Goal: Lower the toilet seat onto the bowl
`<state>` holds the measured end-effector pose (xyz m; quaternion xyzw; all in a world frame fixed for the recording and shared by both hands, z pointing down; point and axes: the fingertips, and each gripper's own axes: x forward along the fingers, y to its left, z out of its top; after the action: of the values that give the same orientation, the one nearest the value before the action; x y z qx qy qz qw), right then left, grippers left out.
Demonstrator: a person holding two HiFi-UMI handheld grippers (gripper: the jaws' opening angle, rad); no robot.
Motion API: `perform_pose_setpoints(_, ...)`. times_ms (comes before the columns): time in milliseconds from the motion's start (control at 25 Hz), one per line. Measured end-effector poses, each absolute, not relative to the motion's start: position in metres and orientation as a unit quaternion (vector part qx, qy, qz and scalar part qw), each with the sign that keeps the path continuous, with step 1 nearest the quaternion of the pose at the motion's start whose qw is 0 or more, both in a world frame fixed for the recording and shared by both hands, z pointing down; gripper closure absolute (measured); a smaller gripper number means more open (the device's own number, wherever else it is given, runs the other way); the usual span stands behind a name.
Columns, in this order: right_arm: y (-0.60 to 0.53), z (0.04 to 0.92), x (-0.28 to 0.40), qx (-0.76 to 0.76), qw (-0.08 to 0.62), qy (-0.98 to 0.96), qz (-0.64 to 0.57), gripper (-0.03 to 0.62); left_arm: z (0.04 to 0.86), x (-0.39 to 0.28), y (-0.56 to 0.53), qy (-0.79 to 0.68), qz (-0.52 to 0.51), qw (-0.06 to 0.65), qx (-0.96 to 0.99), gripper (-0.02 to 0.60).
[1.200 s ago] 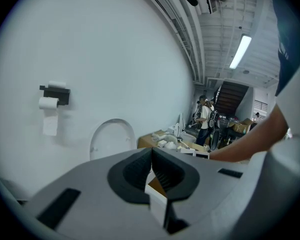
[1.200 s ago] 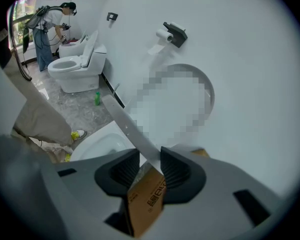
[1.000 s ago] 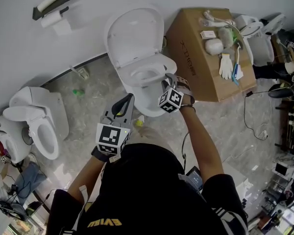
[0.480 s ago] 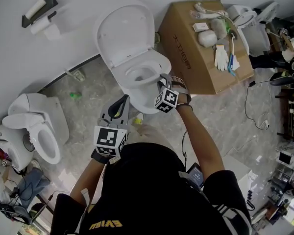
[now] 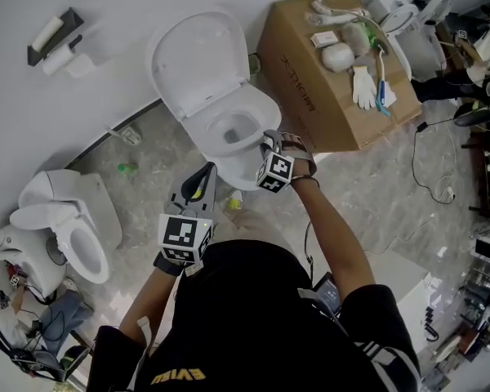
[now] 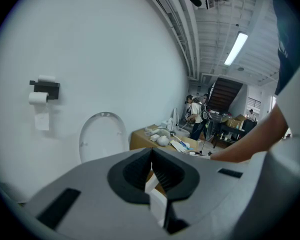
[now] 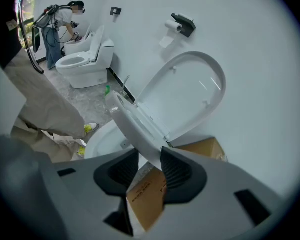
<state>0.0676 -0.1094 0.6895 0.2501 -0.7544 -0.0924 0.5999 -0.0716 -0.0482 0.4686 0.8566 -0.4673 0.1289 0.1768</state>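
Slightly lower than a second ago, the right claw (image 7: 149, 153) has sunk with the toilet seat (image 7: 136, 125) towards the bowl (image 7: 101, 141); the left claw (image 6: 150, 151) has hardly stirred. The right claw's ribbed black pads are closed on the seat's near rim, which disappears between them. The seat is smooth, glossy white plastic and hangs tilted, roughly halfway between the bowl and the oval lid (image 7: 192, 89), which stands upright behind the bowl against the wall. Much of the bowl's opening is covered by the slanting seat, and the hinge cannot be made out. From the head view the marker cube and hand hide the right claw's tips.

The left claw hovers in front of the bowl, its pad tips together with nothing between them. Its grey body blocks the bowl from its own view, leaving only the lid's upper curve.

Right of the bowl stands a brown cardboard box (image 5: 310, 72) with a white glove (image 5: 363, 88) on top. Around the bowl the floor (image 5: 155, 158) is grey veined stone.
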Motion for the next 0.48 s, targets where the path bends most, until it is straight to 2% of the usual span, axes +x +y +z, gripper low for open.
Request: perform_pose_setpoints(480,-0.084,0.712,0.083,0.233,0.622,-0.743,-0.081,0.457,0.477,-0.063,-0.041,-0.453,0.136,0.186,0.861,0.569)
